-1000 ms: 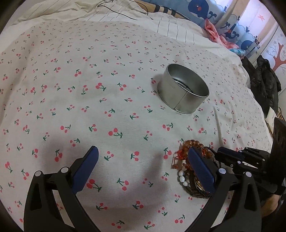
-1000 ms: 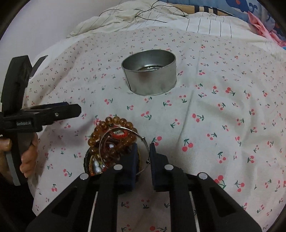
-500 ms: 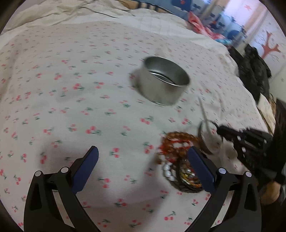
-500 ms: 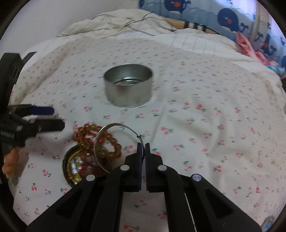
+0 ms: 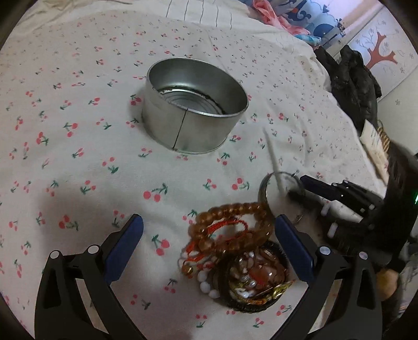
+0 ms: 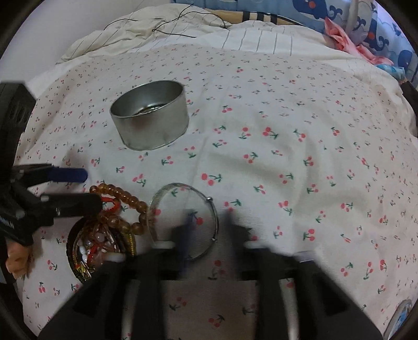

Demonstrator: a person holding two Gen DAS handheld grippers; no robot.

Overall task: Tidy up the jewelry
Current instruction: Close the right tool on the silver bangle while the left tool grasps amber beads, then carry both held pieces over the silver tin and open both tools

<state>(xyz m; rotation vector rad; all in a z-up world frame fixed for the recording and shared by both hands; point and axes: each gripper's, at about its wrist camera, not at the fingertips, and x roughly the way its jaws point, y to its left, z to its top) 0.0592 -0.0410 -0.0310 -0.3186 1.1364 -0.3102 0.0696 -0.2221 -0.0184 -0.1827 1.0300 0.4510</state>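
A round metal tin (image 5: pixel 194 109) stands open and empty on the cherry-print bedsheet; it also shows in the right wrist view (image 6: pixel 150 121). A pile of bracelets (image 5: pixel 235 251) with amber beads, a red cord and white beads lies between my left gripper's fingers. My left gripper (image 5: pixel 206 248) is open around the pile. A thin silver bangle (image 6: pixel 183 219) lies at the pile's right edge, just in front of my right gripper (image 6: pixel 206 230), whose blurred fingers stand apart. In the left wrist view the bangle (image 5: pixel 279 191) sits at the right gripper's tip (image 5: pixel 313 185).
A striped duvet (image 6: pixel 183 28) with a black cable lies at the back of the bed. Whale-print pillows (image 6: pixel 365 23) and pink cloth sit at the back right. Dark clothing (image 5: pixel 352 83) hangs past the bed's right edge.
My right gripper, shut on the silver bangle before, has opened and the bangle now lies beside the pile. My left gripper has moved closer to the pile and the tin.
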